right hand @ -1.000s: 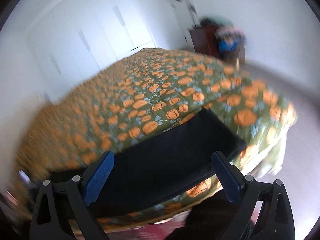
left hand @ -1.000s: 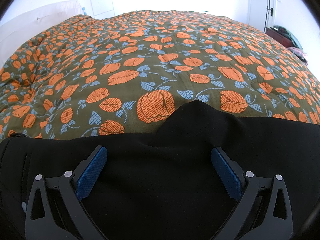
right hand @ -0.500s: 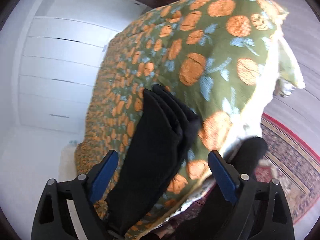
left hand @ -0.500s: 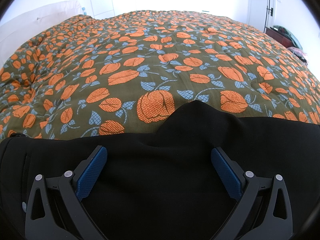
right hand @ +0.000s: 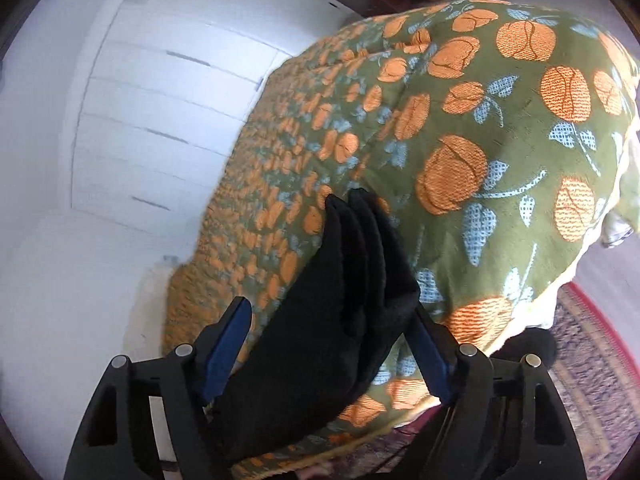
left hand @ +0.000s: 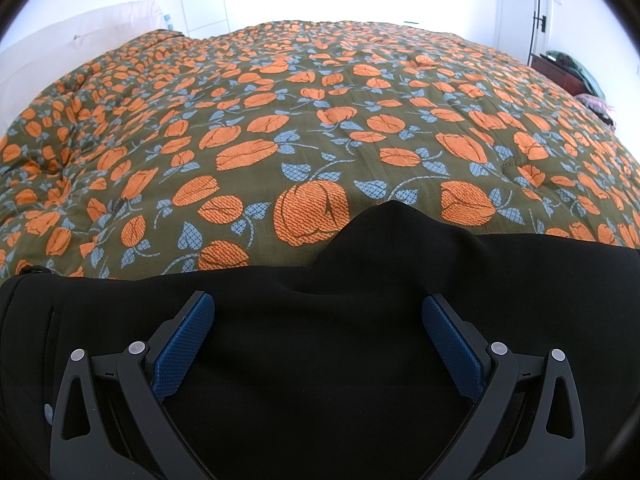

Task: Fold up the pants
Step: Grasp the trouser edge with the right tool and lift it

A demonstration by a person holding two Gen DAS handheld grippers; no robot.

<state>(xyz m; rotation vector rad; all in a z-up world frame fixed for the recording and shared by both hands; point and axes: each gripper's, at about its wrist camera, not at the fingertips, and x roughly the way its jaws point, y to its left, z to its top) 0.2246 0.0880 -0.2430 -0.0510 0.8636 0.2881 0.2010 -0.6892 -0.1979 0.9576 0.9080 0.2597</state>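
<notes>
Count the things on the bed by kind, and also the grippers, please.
Black pants: 1
Flowered bedspread: 1
Grippers: 2, the left gripper and the right gripper
Total: 4

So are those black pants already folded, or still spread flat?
Folded at least once: the black pants show several stacked layers at their end on the bedspread.

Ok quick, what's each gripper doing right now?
Left gripper: open over the black pants.
Right gripper: open, jaws just closing around the pants' folded end.
</notes>
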